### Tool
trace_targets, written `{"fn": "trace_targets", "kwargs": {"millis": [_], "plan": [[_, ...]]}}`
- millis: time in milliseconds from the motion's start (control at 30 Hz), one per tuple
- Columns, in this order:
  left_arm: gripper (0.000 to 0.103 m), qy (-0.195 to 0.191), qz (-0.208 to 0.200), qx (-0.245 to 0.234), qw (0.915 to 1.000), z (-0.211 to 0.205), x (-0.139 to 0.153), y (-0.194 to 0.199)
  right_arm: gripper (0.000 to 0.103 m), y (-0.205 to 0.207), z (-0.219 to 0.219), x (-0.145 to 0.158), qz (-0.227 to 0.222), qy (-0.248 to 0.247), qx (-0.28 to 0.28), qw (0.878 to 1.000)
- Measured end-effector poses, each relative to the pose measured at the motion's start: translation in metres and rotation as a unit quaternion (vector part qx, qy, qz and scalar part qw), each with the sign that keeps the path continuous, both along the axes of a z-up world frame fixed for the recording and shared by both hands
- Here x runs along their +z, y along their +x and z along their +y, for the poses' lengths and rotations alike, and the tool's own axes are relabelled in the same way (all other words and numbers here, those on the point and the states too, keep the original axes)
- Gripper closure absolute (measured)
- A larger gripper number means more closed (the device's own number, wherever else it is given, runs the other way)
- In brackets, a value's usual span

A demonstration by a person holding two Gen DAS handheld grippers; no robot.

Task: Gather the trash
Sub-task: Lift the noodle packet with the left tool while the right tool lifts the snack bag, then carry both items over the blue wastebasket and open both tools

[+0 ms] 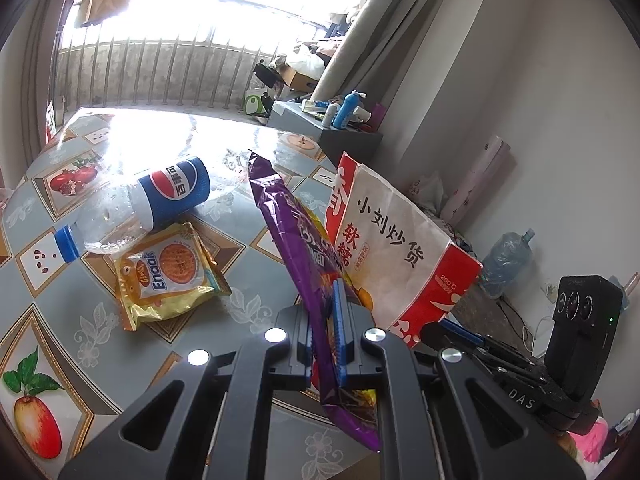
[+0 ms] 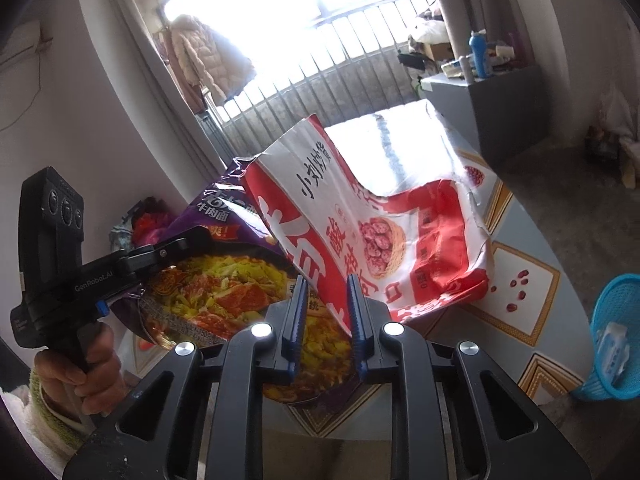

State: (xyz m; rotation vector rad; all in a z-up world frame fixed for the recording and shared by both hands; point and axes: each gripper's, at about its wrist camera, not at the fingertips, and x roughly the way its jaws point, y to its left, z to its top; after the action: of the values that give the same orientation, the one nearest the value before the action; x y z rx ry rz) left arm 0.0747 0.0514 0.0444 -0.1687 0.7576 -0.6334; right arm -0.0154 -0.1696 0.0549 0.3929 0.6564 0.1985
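While clamped in left gripper (image 1: pixel 326 300) jaws, purple noodle wrapper (image 1: pixel 288 224) upright

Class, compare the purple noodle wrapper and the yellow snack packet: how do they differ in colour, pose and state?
The purple noodle wrapper is held up off the table, clamped in the left gripper; the yellow snack packet lies flat on the table, untouched. The wrapper is long and narrow; the packet is squarer. Both are crinkled food packaging.
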Motion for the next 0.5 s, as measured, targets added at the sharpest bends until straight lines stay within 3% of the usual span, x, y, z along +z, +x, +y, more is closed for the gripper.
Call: {"fn": "trace_targets", "kwargs": {"millis": [267, 367, 500], "plan": [[0.095, 0.000, -0.001, -0.003, 1.0000, -0.002, 0.000, 0.001, 0.082, 0.002, 0.027, 0.013, -0.026, -0.096, 0.004, 0.995], [0.095, 0.000, -0.003, -0.001, 1.0000, -0.001, 0.001, 0.002, 0.095, 0.004, 0.027, 0.014, -0.029, -0.101, 0.004, 0.994], [0.096, 0.000, -0.010, 0.000, 0.9999, 0.000, 0.006, 0.002, 0.102, 0.000, 0.016, 0.018, -0.035, -0.091, -0.006, 0.995]]}}
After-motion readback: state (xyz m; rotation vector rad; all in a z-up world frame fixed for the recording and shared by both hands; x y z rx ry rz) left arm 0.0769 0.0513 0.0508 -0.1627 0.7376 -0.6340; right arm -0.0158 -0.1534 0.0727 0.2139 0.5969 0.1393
